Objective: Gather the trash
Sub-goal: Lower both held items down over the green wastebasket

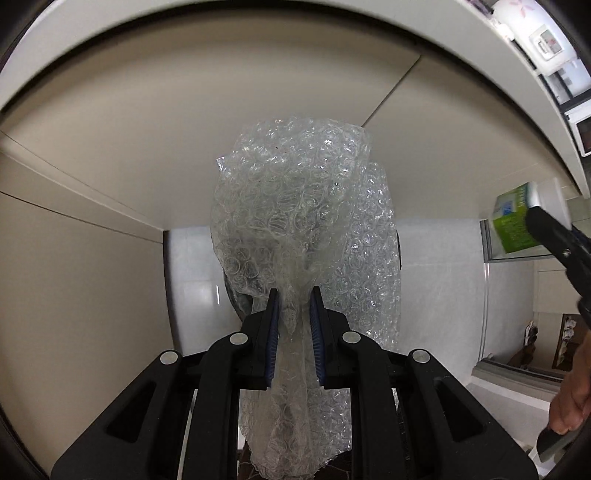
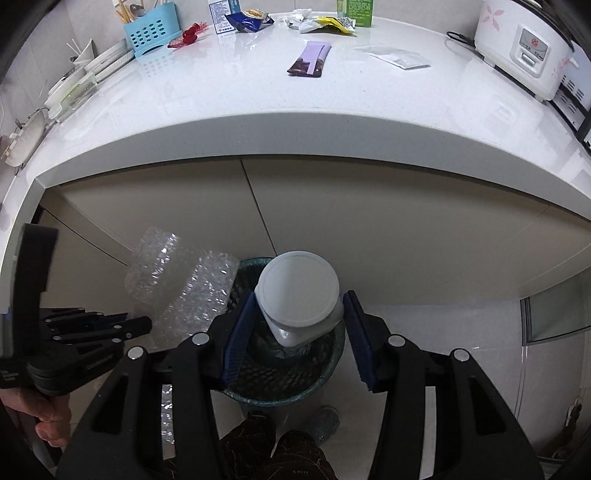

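My left gripper [image 1: 294, 295] is shut on a crumpled sheet of clear bubble wrap [image 1: 306, 206], held below the counter edge in front of beige cabinet doors. The wrap also shows in the right wrist view [image 2: 177, 284], next to a dark mesh trash bin [image 2: 280, 380] on the floor. My right gripper [image 2: 299, 299] is shut on a white-capped container [image 2: 297, 291] with green print, held right above the bin. That container shows in the left wrist view [image 1: 517, 221] at the right edge.
The white counter [image 2: 258, 92] holds a purple wrapper [image 2: 310, 59], a clear packet [image 2: 395, 55], a blue snack bag [image 2: 247, 20], yellow and white wrappers [image 2: 325, 24], a green carton [image 2: 360, 13], a blue utensil holder [image 2: 151, 31] and a rice cooker [image 2: 524, 48]. A dish rack [image 2: 66, 92] stands at left.
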Demonstrator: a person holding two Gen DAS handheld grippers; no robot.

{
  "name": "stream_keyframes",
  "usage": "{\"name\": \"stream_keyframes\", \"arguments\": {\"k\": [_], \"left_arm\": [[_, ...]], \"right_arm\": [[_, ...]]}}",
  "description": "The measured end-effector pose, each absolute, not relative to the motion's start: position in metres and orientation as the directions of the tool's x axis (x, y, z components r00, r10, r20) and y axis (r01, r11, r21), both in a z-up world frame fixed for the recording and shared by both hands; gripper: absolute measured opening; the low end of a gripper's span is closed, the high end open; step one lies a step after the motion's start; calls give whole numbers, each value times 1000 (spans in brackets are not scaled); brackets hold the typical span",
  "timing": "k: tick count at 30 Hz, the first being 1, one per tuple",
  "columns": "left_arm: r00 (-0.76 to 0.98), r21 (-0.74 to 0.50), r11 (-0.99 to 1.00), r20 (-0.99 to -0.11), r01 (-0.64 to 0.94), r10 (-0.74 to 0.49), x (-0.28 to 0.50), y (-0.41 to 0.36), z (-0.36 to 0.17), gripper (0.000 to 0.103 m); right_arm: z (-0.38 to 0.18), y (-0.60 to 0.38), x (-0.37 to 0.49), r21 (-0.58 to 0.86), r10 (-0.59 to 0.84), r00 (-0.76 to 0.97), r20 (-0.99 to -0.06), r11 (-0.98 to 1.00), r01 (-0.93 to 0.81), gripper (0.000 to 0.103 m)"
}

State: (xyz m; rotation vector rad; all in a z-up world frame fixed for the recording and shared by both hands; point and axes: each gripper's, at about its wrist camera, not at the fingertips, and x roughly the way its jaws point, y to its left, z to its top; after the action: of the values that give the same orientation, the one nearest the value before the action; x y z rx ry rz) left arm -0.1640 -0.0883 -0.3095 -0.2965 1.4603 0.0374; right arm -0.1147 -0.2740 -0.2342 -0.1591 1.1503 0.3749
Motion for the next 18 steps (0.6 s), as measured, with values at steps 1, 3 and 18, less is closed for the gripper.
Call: {"name": "stream_keyframes", "arguments": {"k": [1, 3, 18], "left_arm": [[108, -176, 962, -982, -207, -156, -163, -91, -313, 15], [94, -175, 962, -983, -209, -158, -157, -96, -318, 15], [6, -170, 964, -985, -207, -172, -140, -115, -350, 23]], "right_arm": [[-236, -274, -114, 66, 205, 354, -913, 928, -366, 47], [-238, -274, -112, 58, 191, 350, -917, 932, -358, 47], [-241, -293, -114, 50, 168, 342, -925, 944, -327, 47]]}}
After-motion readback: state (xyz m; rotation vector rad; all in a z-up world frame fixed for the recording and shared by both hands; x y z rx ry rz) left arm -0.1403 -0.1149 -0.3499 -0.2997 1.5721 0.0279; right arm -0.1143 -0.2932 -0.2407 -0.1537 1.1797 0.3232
